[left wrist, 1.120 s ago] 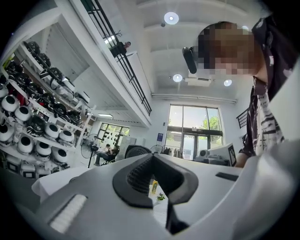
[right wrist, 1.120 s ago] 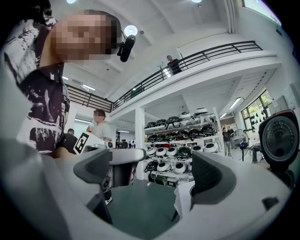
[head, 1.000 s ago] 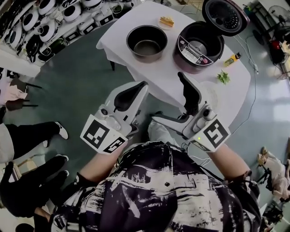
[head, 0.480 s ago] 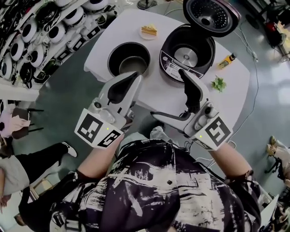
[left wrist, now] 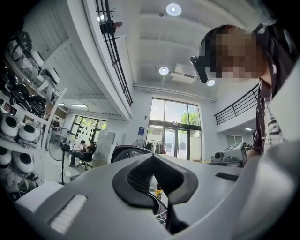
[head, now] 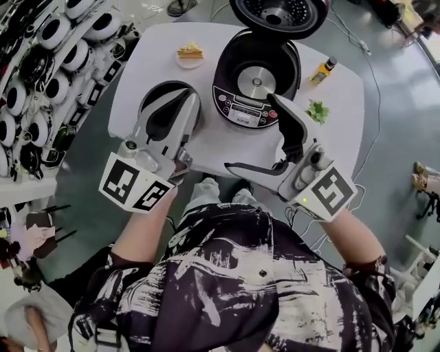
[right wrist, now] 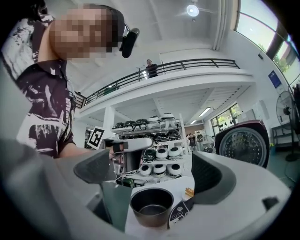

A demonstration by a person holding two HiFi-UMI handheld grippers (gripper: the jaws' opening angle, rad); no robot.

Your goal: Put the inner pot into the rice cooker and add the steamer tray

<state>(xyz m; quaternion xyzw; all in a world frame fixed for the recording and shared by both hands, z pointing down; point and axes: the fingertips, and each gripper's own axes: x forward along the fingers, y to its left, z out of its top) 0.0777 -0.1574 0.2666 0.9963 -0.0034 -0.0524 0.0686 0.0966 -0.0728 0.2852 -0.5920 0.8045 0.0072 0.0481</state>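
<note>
On the white table (head: 144,62): the inner pot (right wrist: 151,206) stands just left of the rice cooker (head: 256,79), outside it.
Pot's look: a dark, round metal bowl with a thin rim and a smooth grey floor inside.
Pot's facing: upright, mouth up, axis vertical; being round, it shows no long axis across the table.
Cooker: lid (head: 278,12) swung up and back, chamber open, control panel toward the person.
Left gripper (head: 191,96): jaws pressed together at the tips, gripping nothing; from the head view it overlaps the pot and hides much of it.
Right gripper (head: 252,133): jaws spread wide, holding nothing, in front of the cooker's panel.
Others: cake plate (head: 190,51), yellow bottle (head: 322,69), green sprig (head: 317,111).
</note>
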